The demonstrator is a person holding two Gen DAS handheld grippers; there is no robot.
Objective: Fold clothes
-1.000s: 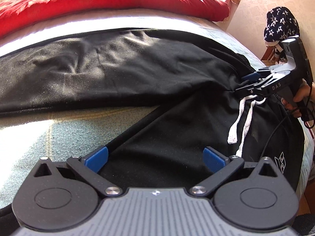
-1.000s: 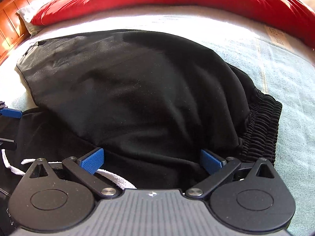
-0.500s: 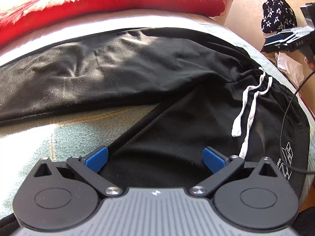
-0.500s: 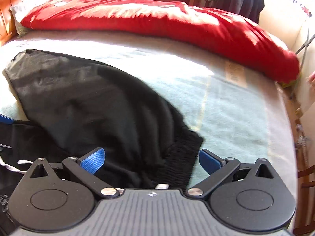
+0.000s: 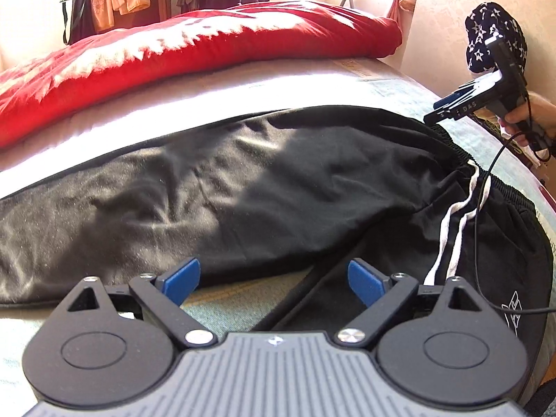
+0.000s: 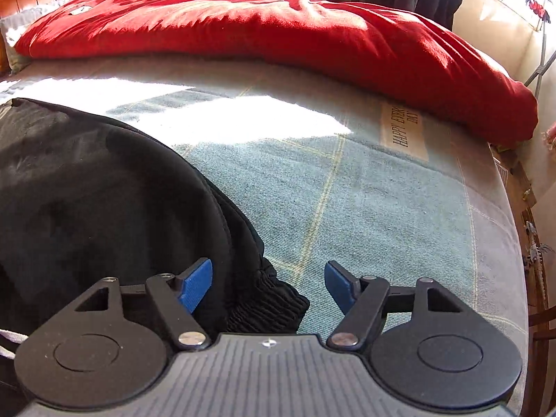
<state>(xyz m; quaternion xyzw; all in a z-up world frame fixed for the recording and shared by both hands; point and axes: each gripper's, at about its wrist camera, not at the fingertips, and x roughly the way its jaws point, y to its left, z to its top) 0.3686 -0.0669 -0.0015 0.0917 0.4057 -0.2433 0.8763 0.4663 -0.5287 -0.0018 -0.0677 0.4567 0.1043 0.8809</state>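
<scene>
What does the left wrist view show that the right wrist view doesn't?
Only the left wrist view: the white drawstring, both legs of the black trousers, the right tongs seen from outside, and a star-print cloth. Only the right wrist view: the elastic waistband between the right tongs' open blue pads, and the bedsheet label. Both: the trousers, red duvet and teal bedsheet.

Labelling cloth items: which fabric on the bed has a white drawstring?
The black trousers, spread across the bed's near side. Their white drawstring hangs from the waistband; the red quilt behind them has none.
</scene>
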